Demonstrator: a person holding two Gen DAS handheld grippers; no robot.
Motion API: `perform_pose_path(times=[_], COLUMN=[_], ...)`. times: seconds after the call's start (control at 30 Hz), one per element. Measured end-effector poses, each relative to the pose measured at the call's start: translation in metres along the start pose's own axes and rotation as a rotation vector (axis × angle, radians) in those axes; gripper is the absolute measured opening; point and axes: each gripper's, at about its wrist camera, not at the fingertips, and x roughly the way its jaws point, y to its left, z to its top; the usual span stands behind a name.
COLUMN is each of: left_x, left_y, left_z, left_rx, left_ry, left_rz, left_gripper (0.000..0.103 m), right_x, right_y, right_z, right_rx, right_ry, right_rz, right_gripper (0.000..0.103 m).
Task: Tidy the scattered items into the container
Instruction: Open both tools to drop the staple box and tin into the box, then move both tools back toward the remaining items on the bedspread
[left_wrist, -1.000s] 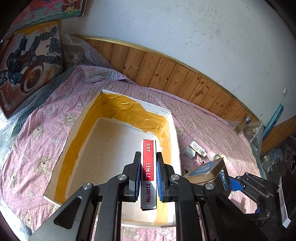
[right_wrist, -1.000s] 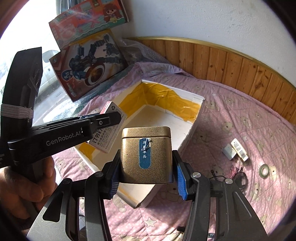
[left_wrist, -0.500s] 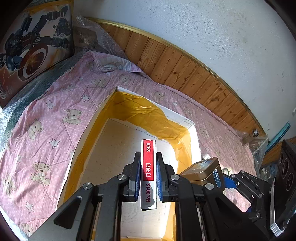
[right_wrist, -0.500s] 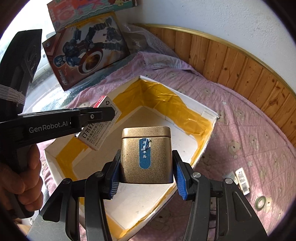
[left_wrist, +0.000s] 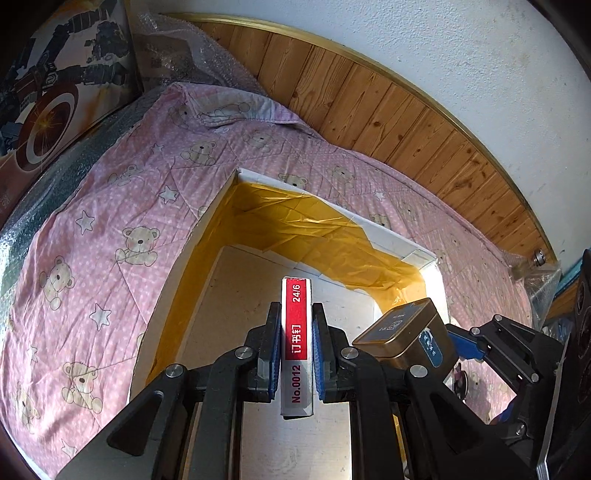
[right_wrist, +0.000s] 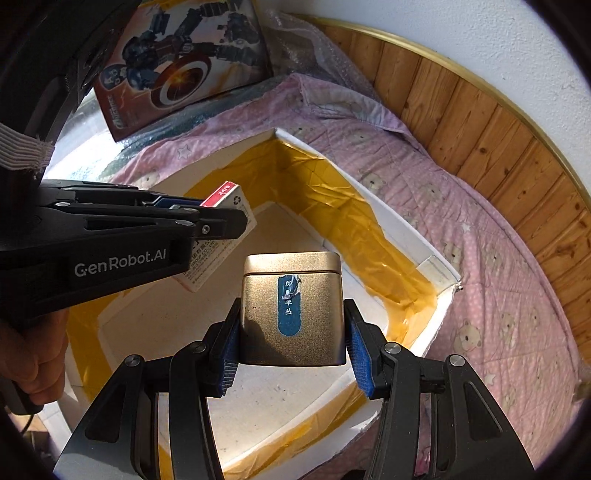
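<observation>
A pink bear-print quilt (left_wrist: 122, 206) covers the bed below wood panelling (left_wrist: 391, 114) and a white wall; the white box (left_wrist: 391, 242), lined with yellow tape, sits open on it, its floor bare; both tongs hang over it — left tongs (left_wrist: 296, 349) clamp a red staple box (left_wrist: 296, 332), right tongs (right_wrist: 291, 338) clamp a gold tin (right_wrist: 291, 306).

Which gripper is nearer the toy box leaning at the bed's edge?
Left. The left gripper sits on the toy box's side of the container; the right gripper is farther from it.
</observation>
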Motion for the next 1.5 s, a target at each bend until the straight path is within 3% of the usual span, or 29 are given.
perform_pose_path(times=[0.37,0.5,0.6,0.93,1.23,1.5], left_x=[0.048,0.057,0.055,0.009,-0.053,-0.097], left_y=[0.000,0.009,0.011,-0.006,-0.049,-0.079], left_z=[0.011,0.014,0.010,-0.008,-0.037,-0.069], left_rx=[0.022,-0.001,-0.002,0.050,0.197,0.246], left_ry=[0.086,0.083,0.085,0.040,-0.096,-0.169], left_rz=[0.041,0.090,0.108,0.126,0.241,0.254], left_gripper=[0.017,0.033,0.033,0.033,0.033,0.033], right_x=[0.028,0.027,0.017,-0.030,-0.077,-0.108], right_y=[-0.004,-0.009,-0.015,0.000,0.032,0.046], right_z=[0.011,0.009,0.004,-0.024,-0.062,-0.092], right_rx=[-0.023,0.010,0.055,0.147,0.161,0.185], right_ry=[0.052,0.054,0.035,-0.031,-0.109,-0.162], right_rz=[-0.017,-0.022,-0.011,0.065,0.104,0.123], right_gripper=[0.054,0.054,0.055,0.055,0.055,0.055])
